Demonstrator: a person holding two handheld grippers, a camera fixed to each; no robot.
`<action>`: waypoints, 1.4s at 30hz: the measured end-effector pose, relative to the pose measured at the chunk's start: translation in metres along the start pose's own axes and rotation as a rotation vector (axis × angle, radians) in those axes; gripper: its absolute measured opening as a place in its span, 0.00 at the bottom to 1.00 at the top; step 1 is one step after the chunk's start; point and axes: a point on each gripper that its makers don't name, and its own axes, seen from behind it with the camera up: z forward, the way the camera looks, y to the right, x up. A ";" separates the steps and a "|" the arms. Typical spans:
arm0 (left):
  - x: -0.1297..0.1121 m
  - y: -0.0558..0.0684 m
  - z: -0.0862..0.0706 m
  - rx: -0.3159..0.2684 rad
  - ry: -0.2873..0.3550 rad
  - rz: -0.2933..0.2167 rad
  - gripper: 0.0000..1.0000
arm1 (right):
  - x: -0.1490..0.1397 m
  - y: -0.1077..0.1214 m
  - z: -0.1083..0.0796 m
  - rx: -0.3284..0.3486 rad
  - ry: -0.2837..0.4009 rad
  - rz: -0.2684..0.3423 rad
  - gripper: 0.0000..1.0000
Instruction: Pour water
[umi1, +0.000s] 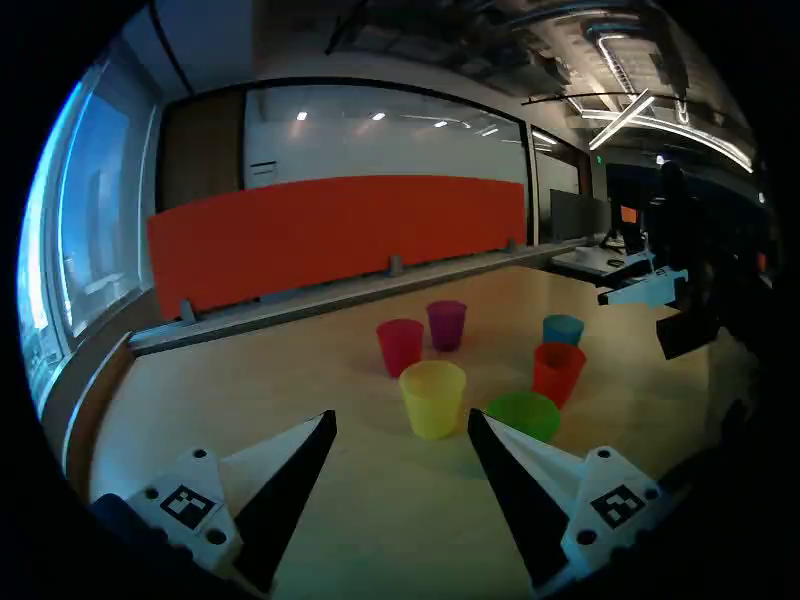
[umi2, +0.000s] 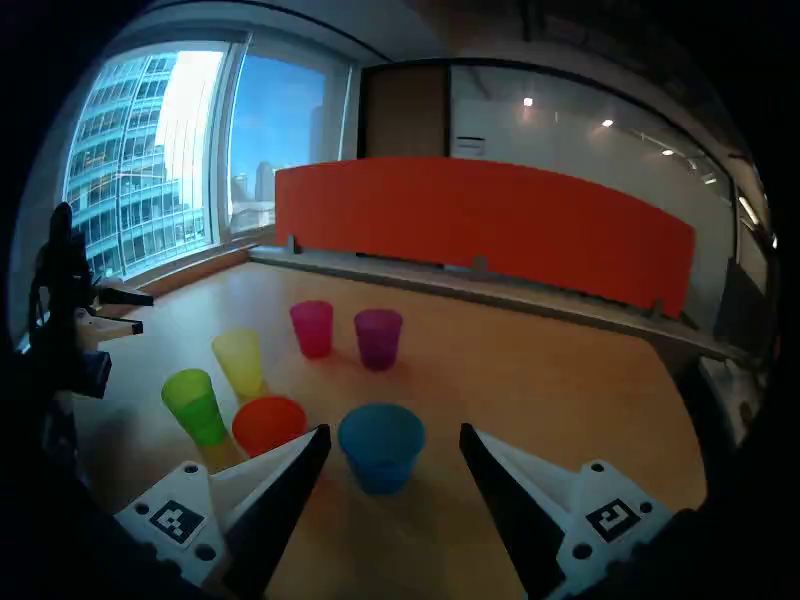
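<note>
A pale wooden table (umi2: 560, 370) stretches ahead of me, out to a long orange divider (umi2: 480, 225) standing upright along its far edge. Behind that, a glass wall (umi1: 380, 140) catches small ceiling spots. Tall windows (umi2: 270, 150) to one side, glass towers (umi2: 120, 180) under blue sky. Light strips (umi1: 620, 118) overhead.

On the table (umi2: 560, 400), in the right gripper view, the nearest cup (umi2: 381, 445) stands ahead, three cups (umi2: 240, 360) to its left, two cups (umi2: 378, 338) behind them; a partition (umi2: 480, 225) lines the table's far edge.
</note>
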 end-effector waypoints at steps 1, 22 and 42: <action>0.003 -0.004 -0.001 0.017 0.014 -0.005 0.98 | 0.003 0.002 0.000 -0.010 0.012 0.008 1.00; 0.038 -0.049 -0.012 0.257 0.220 -0.095 0.98 | 0.051 0.041 -0.010 -0.238 0.285 0.101 1.00; 0.051 -0.072 -0.021 0.429 0.323 -0.122 0.98 | 0.068 0.065 -0.038 -0.455 0.461 0.091 1.00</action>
